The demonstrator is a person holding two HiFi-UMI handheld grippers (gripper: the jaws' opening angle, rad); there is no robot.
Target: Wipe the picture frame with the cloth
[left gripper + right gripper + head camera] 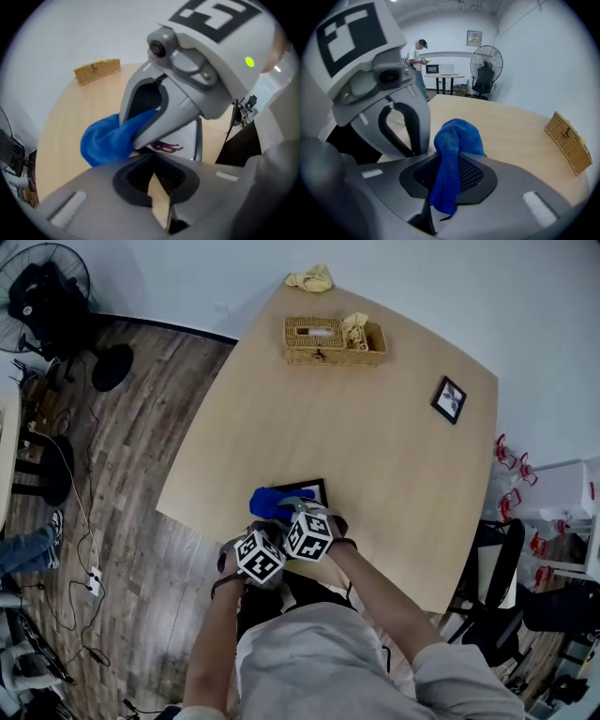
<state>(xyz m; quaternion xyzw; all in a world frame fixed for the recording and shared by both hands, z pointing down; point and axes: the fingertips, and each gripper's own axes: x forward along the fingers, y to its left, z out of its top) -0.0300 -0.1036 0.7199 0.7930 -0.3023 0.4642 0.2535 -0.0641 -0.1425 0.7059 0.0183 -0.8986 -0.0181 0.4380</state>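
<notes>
- Right tongs (446,158) are clamped on the cloth (457,136). Its blue bulk bunches out past the tips, and a narrow tail hangs back between the jaws towards the camera.
- Left tongs (153,165) have their tips together. A thin tan sliver shows in the gap behind them, and I can make out nothing gripped there.
- Both tongs sit side by side at the near edge of the tabletop (375,456), with their marker cubes almost touching.
- From the left gripper view, the right tongs press the cloth down at the left end of the frame (190,140). The frame's white picture and grey border show just to the right of the wad.
- From the head view, the frame is by the near edge, just beyond the tongs. The cloth covers its left end.
- A small frame (449,399) lies well apart, towards the far right side of the tabletop.
- A basket (333,341) stands near the far edge, and a yellow rag (309,279) lies right at that edge behind it.
- A fan (47,282) stands on the wooden floor off the far left corner.
- A person (417,58) stands by a desk across the room.
</notes>
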